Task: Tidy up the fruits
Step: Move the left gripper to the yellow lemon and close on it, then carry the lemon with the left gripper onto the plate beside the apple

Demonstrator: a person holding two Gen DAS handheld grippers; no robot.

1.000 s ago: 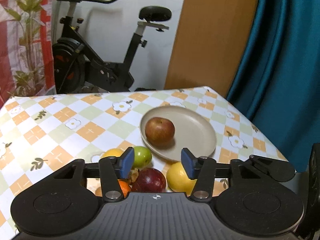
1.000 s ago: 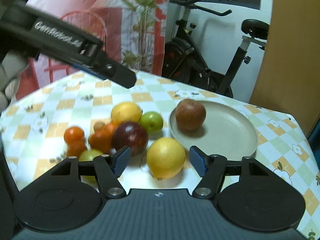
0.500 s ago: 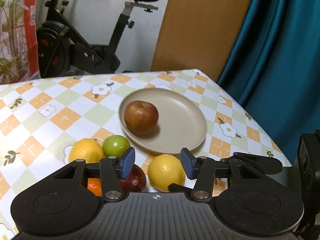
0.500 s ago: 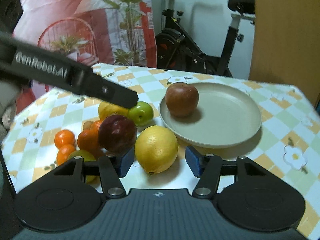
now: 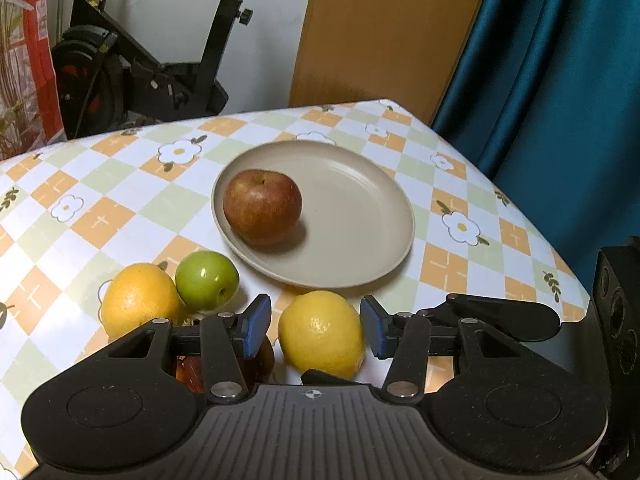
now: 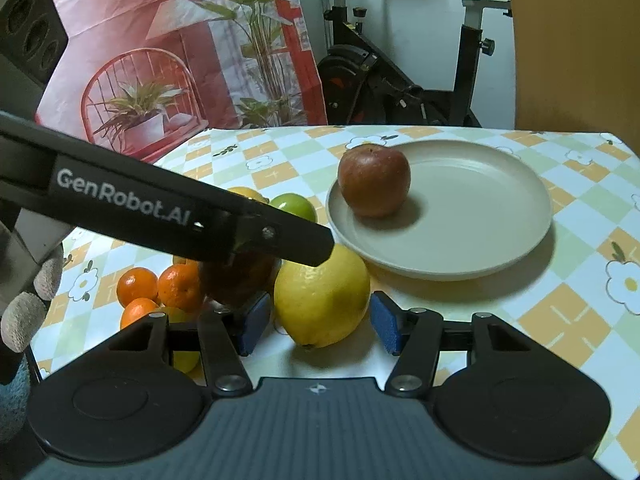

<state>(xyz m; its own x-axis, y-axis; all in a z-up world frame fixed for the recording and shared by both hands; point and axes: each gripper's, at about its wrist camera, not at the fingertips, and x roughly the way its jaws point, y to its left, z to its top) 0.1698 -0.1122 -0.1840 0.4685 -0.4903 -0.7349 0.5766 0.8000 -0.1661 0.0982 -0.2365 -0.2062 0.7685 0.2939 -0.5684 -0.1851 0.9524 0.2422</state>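
A beige plate [image 5: 360, 216] [image 6: 480, 208] holds one red apple [image 5: 262, 206] [image 6: 374, 186]. In front of it lies a yellow lemon [image 5: 320, 334] [image 6: 322, 300]. My left gripper [image 5: 314, 334] is open with the lemon between its blue pads. My right gripper [image 6: 316, 322] is also open around the same lemon. A green apple [image 5: 206, 280] [image 6: 294, 206], an orange [image 5: 138, 300] and a dark red apple [image 6: 236, 276] lie to the left. The left gripper's finger [image 6: 192, 216] crosses the right wrist view and hides part of the dark apple.
Several small tangerines [image 6: 160, 290] lie at the left of the pile. The checked tablecloth [image 5: 100, 208] ends at an edge near the teal curtain [image 5: 552, 92]. An exercise bike [image 5: 140, 72] stands behind the table.
Both grippers have moved forward and down toward the lemon. It now sits between the open pads of each. The fruit has not moved.
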